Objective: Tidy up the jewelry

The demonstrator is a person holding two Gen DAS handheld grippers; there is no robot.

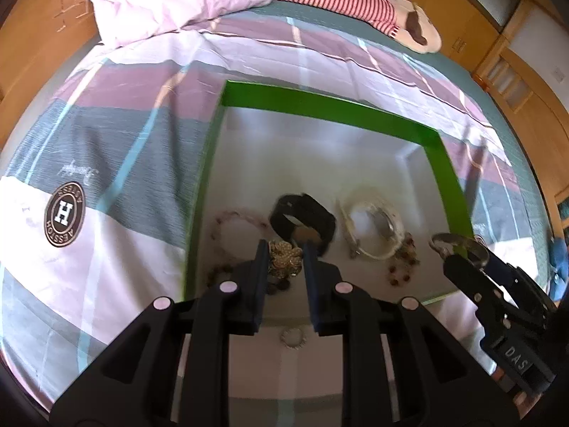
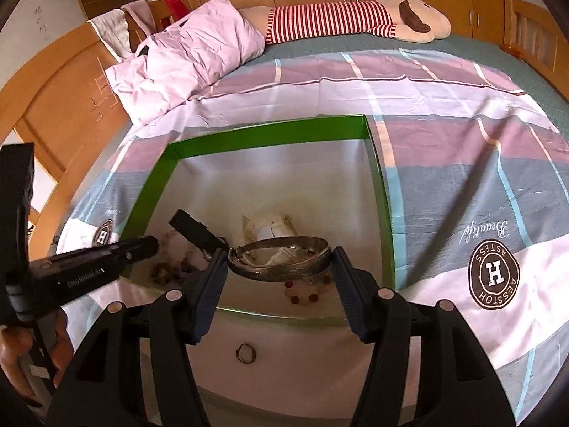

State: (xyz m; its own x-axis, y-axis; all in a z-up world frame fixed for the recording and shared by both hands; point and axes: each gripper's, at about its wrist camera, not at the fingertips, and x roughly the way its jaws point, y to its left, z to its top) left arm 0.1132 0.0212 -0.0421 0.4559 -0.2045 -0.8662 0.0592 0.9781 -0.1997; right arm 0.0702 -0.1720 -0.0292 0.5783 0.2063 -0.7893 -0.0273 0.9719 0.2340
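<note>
A green-rimmed box (image 1: 320,101) with a white floor lies on the bed. In it are a black strap (image 1: 302,219), a white bead bracelet (image 1: 370,227), a pink bead bracelet (image 1: 238,220) and a brown bead bracelet (image 1: 405,259). My left gripper (image 1: 284,249) hangs over the box's near end, shut on a gold chain piece (image 1: 282,261). My right gripper (image 2: 279,263) is shut on a silver bangle (image 2: 279,259), held flat above the near edge of the box (image 2: 263,135). The left view shows the bangle (image 1: 450,240) at the right gripper's tip.
A small beaded ring (image 1: 293,337) and a thin ring (image 2: 245,353) lie on the checked sheet in front of the box. A pink pillow (image 2: 185,53) and a striped plush toy (image 2: 338,21) lie at the far side. Wooden cupboards surround the bed. A hand (image 2: 17,352) holds the left gripper.
</note>
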